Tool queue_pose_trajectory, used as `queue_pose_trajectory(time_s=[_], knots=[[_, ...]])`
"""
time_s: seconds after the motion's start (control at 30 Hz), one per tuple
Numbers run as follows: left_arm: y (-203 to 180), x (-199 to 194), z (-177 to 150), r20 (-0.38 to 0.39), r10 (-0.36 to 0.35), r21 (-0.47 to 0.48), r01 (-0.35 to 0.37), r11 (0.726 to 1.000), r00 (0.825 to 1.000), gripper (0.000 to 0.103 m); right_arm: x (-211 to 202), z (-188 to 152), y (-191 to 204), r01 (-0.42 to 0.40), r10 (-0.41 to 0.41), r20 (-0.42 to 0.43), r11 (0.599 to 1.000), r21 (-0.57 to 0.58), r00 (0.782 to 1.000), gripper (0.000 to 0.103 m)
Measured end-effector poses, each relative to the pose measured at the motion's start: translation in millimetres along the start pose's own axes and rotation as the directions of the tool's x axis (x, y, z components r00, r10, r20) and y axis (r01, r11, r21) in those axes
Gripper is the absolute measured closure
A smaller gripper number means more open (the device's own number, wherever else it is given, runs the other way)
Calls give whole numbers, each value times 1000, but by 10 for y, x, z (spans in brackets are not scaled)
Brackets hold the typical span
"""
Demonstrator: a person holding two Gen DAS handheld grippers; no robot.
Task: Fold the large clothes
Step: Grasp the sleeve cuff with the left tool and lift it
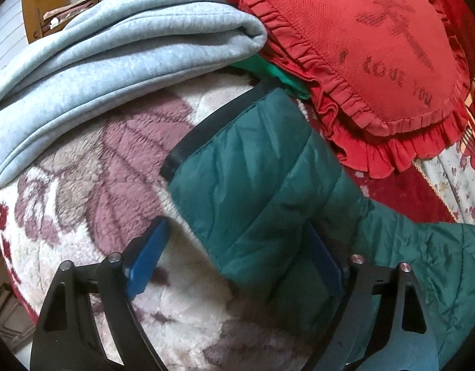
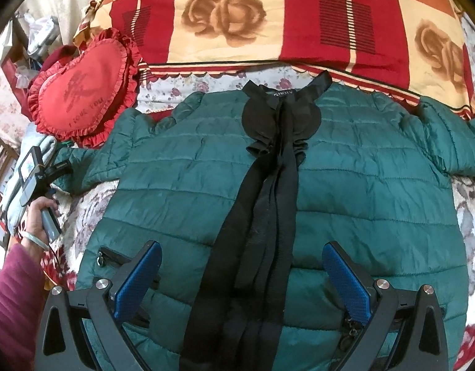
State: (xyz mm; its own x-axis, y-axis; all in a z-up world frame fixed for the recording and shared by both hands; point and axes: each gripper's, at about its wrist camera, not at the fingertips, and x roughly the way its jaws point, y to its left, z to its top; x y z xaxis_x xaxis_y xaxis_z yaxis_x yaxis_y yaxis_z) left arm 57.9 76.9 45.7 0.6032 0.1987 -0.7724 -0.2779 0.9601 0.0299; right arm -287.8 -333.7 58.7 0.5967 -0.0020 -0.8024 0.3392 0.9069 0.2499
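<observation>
I am holding my left tongs (image 1: 237,250) over the end of the jacket's sleeve (image 1: 253,179), pads set wide, one blue pad on the fleece blanket (image 1: 83,191) at the sleeve's left edge and the other lying against the quilted cloth on its right. Whether that right pad is pressing the sleeve or only resting beside it, I cannot quite tell through the blur. The sleeve is running away from me toward twelve o'clock, its black cuff (image 1: 206,123) at the far end, pointing at the folded grey sweatshirt (image 1: 113,55) and the red heart cushion (image 1: 361,46).

My right tongs (image 2: 242,278) are hanging open wide over the lower front of the green padded jacket (image 2: 361,191), gripping nothing. The jacket is lying flat on the bed, front up, its long axis going from six to twelve o'clock in the right wrist view, collar (image 2: 284,92) at twelve, hem at six near me. A black placket (image 2: 259,216) is running down its middle between my pads. Its two sleeves are spreading out toward nine and three o'clock. At nine o'clock my left hand (image 2: 39,219) is gripping its tool by that sleeve end, just below the cushion. Beyond the collar a red and cream patterned quilt (image 2: 268,15) is lying across the bed.
</observation>
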Motion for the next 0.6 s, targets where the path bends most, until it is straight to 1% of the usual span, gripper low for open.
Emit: queue_pose_trajectory(time_s=[0.03,0.07,0.13,0.2,0.27,0.3,0.47,0.57,0.6], knots=[[-23,31,21,-7,-12,6,12,1000,1000,42,12,0,-4,2,-2,-3,1000,1,1000,0],[-49,70,34,-26,-18,10,18,1000,1000,46,19,-2,-10,1,-1,-6,1000,3,1000,0],[-60,108,60,-32,-27,-2,27,1000,999,54,31,-14,-11,-2,2,-12,1000,3,1000,0],[-39,110,86,-30,-50,-30,50,998,998,75,40,-20,-8,0,0,-15,1000,0,1000,0],[2,93,104,-38,-72,-60,69,996,997,82,40,-26,-14,2,-2,-17,1000,1,1000,0],[27,66,103,-38,-88,-76,85,994,995,88,42,-24,-17,3,-3,-17,1000,2,1000,0],[10,-151,105,-34,-182,-106,177,978,983,93,31,-48,-65,-2,3,-24,1000,29,1000,0],[-36,-361,82,-10,-237,-96,235,967,971,95,-6,-72,-65,-5,6,-22,999,33,1000,0],[3,-444,48,-6,-255,-90,253,963,967,95,-22,-81,-64,-5,5,-19,999,33,1000,0]])
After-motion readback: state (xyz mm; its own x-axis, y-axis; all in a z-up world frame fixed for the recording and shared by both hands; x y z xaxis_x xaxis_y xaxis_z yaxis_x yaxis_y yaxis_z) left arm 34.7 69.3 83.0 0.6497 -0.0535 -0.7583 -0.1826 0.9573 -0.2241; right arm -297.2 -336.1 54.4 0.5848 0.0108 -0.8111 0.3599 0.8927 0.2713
